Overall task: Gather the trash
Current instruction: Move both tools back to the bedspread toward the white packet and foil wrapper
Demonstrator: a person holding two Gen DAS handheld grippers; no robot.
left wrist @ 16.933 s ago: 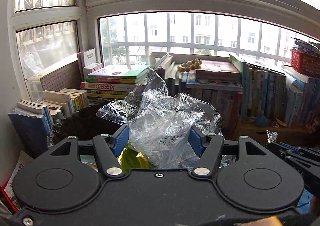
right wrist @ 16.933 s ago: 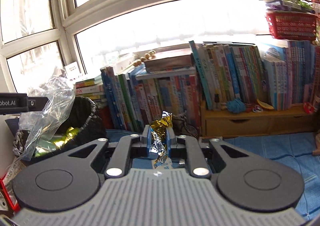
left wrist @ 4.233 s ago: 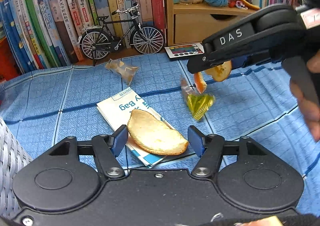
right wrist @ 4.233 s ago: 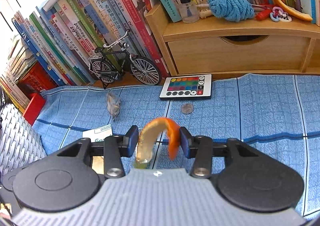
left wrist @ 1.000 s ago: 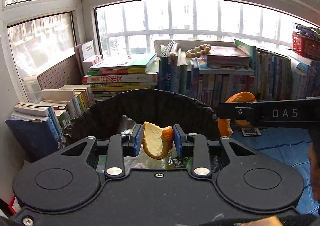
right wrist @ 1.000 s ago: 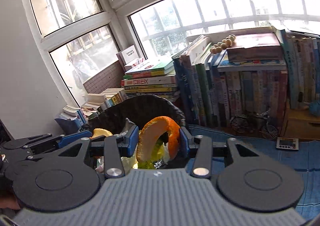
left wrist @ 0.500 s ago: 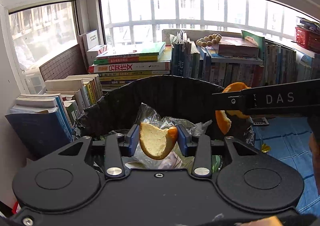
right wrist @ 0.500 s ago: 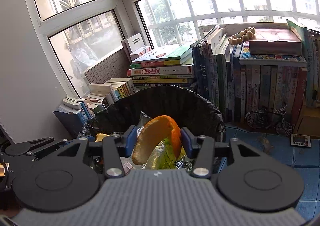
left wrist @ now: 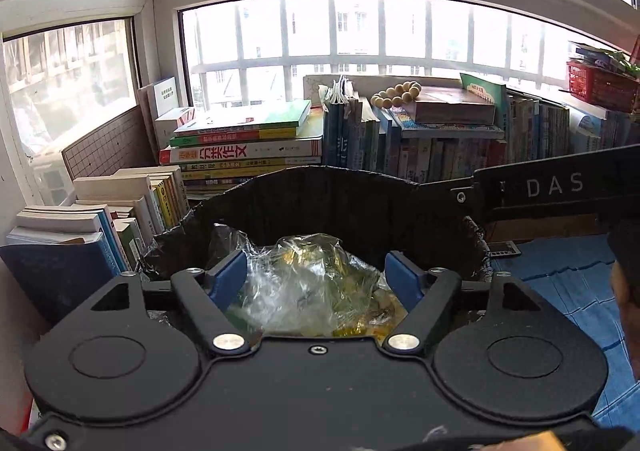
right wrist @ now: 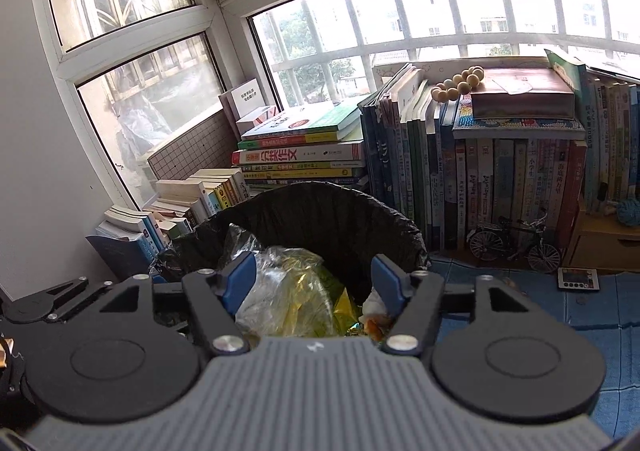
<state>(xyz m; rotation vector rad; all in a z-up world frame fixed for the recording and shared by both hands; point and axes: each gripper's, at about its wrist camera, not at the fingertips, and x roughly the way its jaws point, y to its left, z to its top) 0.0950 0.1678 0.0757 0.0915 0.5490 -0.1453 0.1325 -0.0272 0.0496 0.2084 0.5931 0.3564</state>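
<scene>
Trash heaped in the black-lined bin (left wrist: 340, 175): crumpled clear plastic bag (left wrist: 304, 283), gold foil wrapper (right wrist: 296, 291), scrap of orange peel (right wrist: 374, 325) low beside the right-hand pad. Left tongs (left wrist: 316, 275) and right tongs (right wrist: 312, 279) both spread wide above the opening, having just been opening further. Nothing pinched in either pair, only the heap showing below through the gaps. Risks from here, as a guess: heap seemingly high in the liner, so springy plastic liable to shove light scraps back over the rim, or to catch on a blue pad during withdrawal and trail out onto the blue mat (right wrist: 600, 303). Some chance too of the two tools knocking together, so close side by side over one bin. Seen from the right wrist only: model bicycle (right wrist: 512, 243), small remote (right wrist: 579, 278), the peel scrap, the left tool low at the left edge. Seen from the left wrist only: red basket (left wrist: 600, 87) atop the far books, and the right tool's flank lettered DAS crossing just over the rim.
</scene>
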